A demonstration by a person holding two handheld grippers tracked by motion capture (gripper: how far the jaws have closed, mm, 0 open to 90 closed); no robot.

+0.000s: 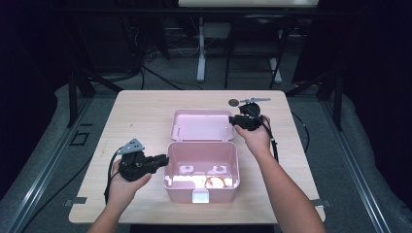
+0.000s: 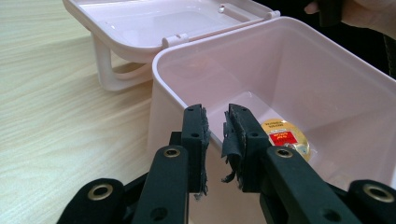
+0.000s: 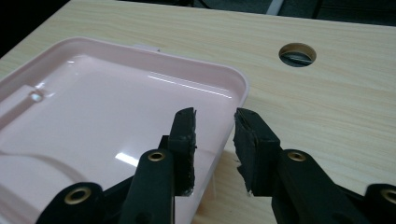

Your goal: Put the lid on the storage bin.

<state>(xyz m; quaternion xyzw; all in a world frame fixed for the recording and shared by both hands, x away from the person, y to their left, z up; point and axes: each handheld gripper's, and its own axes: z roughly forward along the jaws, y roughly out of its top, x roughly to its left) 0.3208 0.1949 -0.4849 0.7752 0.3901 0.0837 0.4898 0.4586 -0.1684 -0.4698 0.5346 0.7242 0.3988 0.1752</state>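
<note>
An open pink box (image 1: 201,167) stands at the table's middle, and its lid (image 1: 201,125) lies flat behind it. A round yellow item with a red label (image 2: 285,137) lies on the box's floor. My left gripper (image 1: 163,160) reaches the box's left wall (image 2: 161,93) with a jaw on each side of the rim, closed in on it (image 2: 215,135). My right gripper (image 1: 232,119) is at the lid's right edge. Its jaws stand apart across the lid's rim (image 3: 215,149), with bare wood showing beside the right jaw.
The light wooden table (image 1: 141,111) has a round cable hole (image 1: 234,102) just behind the right hand. Desk legs and cables stand on the floor beyond the far edge. A grey floor mat (image 1: 48,145) flanks the table.
</note>
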